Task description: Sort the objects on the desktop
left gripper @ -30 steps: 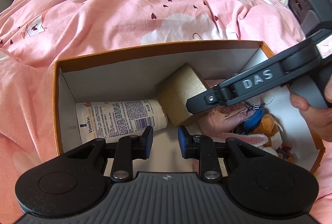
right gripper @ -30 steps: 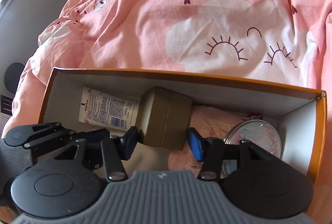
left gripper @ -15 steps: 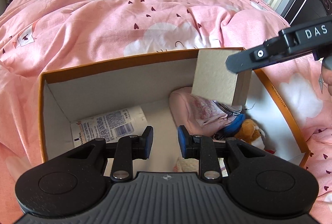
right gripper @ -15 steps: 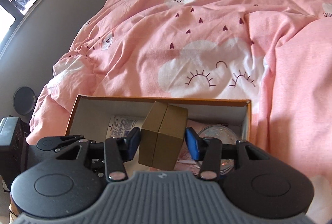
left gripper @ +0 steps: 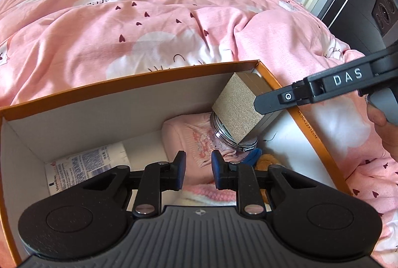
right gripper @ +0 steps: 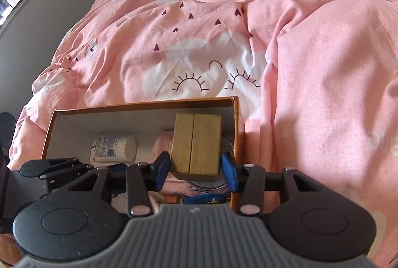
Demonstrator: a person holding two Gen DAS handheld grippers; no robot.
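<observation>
One gold box (right gripper: 196, 143) upright in right tool (right gripper: 195, 169), long axis vertical

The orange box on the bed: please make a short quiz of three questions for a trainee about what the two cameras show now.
1. True or false: the right gripper holds the gold box.
2. Which item lies at the left end of the orange box? A) lotion bottle B) glass jar C) blue toy
3. Fill in: the left gripper holds ____.

Key: 1 true, its pads clamp the gold box's sides. 2 A. 3 nothing; its jaws are closing with nothing between them, above the pink cloth.
</observation>
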